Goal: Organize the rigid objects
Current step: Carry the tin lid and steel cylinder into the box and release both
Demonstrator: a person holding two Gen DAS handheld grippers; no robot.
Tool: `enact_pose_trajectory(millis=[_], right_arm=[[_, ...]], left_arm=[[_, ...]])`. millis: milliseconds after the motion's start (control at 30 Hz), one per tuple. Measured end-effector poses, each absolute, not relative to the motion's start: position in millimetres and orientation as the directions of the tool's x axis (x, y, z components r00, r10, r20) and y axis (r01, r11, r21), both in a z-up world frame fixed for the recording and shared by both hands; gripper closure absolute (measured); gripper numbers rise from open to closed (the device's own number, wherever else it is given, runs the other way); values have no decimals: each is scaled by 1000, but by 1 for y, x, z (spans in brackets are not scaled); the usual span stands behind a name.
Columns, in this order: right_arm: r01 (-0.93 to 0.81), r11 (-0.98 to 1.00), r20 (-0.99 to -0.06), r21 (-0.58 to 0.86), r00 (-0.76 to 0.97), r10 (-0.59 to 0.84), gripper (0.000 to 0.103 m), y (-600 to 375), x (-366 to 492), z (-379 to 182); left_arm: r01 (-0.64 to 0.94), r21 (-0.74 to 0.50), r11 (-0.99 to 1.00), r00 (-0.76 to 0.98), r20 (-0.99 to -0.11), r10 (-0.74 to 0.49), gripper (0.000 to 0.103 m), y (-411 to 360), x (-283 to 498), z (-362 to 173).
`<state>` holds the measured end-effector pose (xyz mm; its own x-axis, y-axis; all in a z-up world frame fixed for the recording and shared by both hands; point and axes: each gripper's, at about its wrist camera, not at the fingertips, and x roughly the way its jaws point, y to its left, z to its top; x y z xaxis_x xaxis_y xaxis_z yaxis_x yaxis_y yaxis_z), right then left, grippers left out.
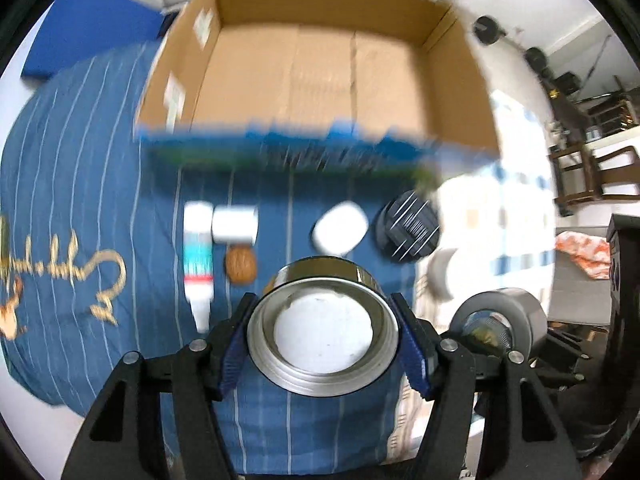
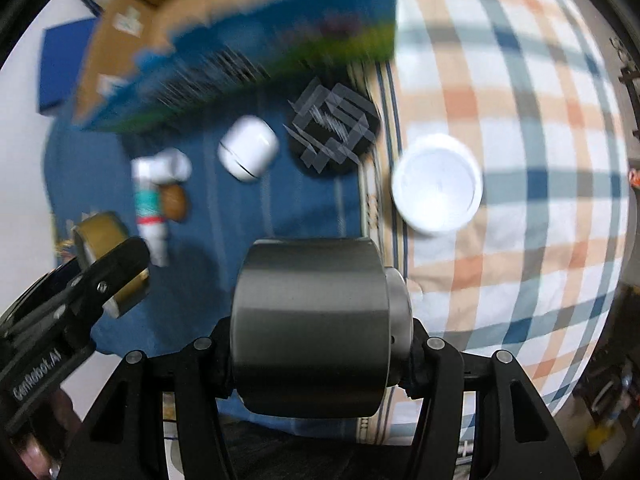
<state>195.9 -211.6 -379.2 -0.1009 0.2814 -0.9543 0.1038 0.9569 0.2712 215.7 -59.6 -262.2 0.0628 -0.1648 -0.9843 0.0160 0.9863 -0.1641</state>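
Observation:
My left gripper (image 1: 323, 350) is shut on a gold-rimmed metal cup (image 1: 323, 328), held above the blue striped cloth (image 1: 80, 184); it also shows in the right wrist view (image 2: 102, 248). My right gripper (image 2: 320, 356) is shut on a dark grey metal cylinder (image 2: 312, 324), also seen in the left wrist view (image 1: 500, 320). An open, empty cardboard box (image 1: 316, 68) lies ahead. On the cloth lie a white tube (image 1: 197, 260), a small white cylinder (image 1: 235, 224), a walnut (image 1: 240, 265), a white earbud case (image 1: 340, 229) and a black round lid (image 1: 408, 230).
A white round bowl (image 2: 438, 184) sits on the plaid cloth (image 2: 520, 120) to the right. A blue pad (image 1: 88, 36) lies left of the box. Chairs and shelves (image 1: 592, 168) stand at far right. Both views are motion-blurred.

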Motion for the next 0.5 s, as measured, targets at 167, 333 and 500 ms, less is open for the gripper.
enact_pose_trajectory(millis=[167,333,500], right_arm=[[21,959,-959,282,-2,282,43,-203,257,-324],[0,971,-967,241,86,240,43,-192,331,-310],[24,981,-978,192,85,190,43,-189,413,-346]], left_arm=[[59,-180,982,142,-972,-186,41,-51,291,-229],[48,-191,980,135,-971,-196,41,-43,375,-238],[43,-189,981,26,-981,-191,41,-42,448,-295]])
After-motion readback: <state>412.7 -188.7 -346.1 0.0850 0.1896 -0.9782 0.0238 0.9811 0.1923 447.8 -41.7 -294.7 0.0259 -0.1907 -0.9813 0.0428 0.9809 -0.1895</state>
